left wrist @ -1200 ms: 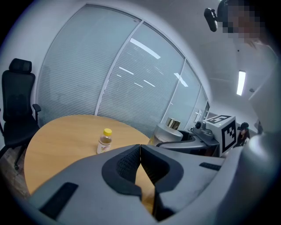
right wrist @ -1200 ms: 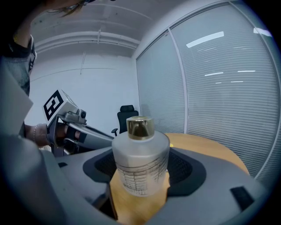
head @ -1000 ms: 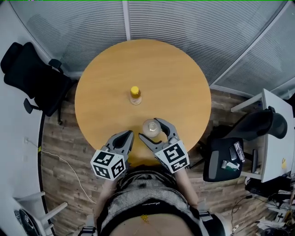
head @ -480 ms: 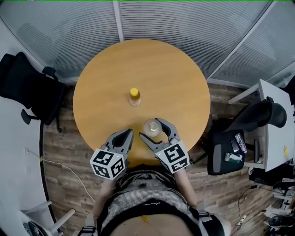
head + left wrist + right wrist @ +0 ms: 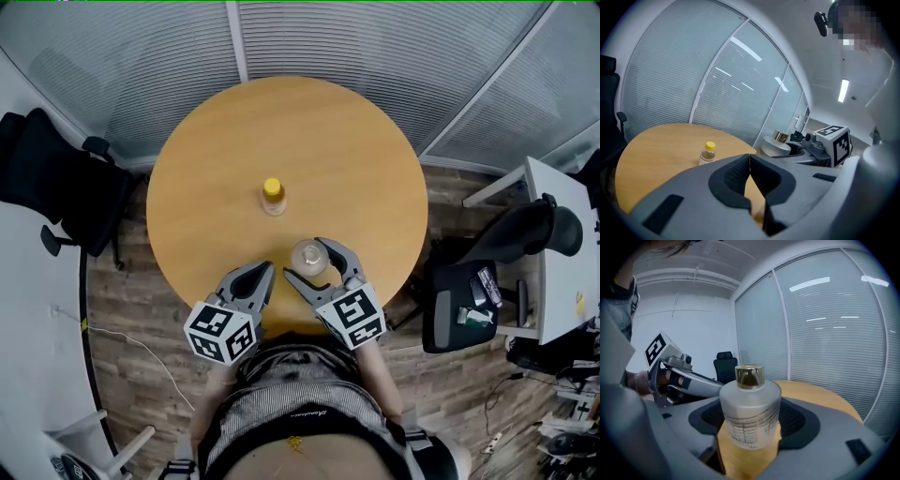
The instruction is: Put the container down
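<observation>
Right gripper view shows our right gripper [image 5: 751, 422], fingers clamped on the frosted gold-capped bottle [image 5: 750, 404] at the worktop's [image 5: 328, 159] near edge. Our left gripper [image 5: 749, 174] has its fingers pressed together, empty. We judge the set-down is nearly done; next we release.

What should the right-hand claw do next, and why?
Probably open the right gripper and let go: its jaws clasp the frosted container, which stands upright and looks at or just above the table, with bare wood around it.
</observation>
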The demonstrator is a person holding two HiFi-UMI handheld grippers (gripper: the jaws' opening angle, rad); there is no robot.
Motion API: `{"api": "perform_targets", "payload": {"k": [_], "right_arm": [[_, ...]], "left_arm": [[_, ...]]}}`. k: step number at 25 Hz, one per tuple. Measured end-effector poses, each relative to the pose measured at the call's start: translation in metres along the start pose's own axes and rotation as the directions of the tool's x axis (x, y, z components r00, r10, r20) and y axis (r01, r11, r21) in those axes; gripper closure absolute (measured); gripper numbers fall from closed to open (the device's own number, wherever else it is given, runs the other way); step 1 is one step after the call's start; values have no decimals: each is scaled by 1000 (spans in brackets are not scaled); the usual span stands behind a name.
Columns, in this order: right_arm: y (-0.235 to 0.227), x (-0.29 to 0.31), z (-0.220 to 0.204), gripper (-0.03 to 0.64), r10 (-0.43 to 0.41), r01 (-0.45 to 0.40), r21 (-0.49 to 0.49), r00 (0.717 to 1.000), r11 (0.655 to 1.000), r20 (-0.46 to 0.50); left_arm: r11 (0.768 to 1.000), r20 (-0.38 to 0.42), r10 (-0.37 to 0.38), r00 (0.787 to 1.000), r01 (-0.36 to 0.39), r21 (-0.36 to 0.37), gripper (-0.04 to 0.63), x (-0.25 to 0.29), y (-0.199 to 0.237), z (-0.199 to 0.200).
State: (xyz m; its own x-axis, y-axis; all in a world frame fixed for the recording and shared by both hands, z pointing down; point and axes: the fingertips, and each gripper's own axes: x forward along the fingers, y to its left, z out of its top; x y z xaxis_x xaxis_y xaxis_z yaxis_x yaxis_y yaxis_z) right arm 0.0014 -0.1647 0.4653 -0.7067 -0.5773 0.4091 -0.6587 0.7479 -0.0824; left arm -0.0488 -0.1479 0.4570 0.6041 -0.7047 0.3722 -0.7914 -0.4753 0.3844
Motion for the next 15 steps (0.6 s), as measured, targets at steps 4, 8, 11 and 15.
{"api": "perform_targets", "payload": {"k": [4,8,11,15], "right_arm": [[-1,1,2,281,4,-4,1,1000,1000,-1],[-4,5,1,281,10,-10,8,1000,1000,0],[-6,7,-1,281,8,-8,17,1000,1000,0],[-9,11,-8,281,6,-5,19,1000,1000,-14]], "left_arm": [[1000,-1,3,1000,-3,-6,574,0,0,0],[1000,-1,6,1000,-6,-10,574,0,0,1],[1000,-4,10,1000,-10,-13,574,0,0,-1],[1000,-12,16,1000,-16,-17,574,-3,0,-4]]}}
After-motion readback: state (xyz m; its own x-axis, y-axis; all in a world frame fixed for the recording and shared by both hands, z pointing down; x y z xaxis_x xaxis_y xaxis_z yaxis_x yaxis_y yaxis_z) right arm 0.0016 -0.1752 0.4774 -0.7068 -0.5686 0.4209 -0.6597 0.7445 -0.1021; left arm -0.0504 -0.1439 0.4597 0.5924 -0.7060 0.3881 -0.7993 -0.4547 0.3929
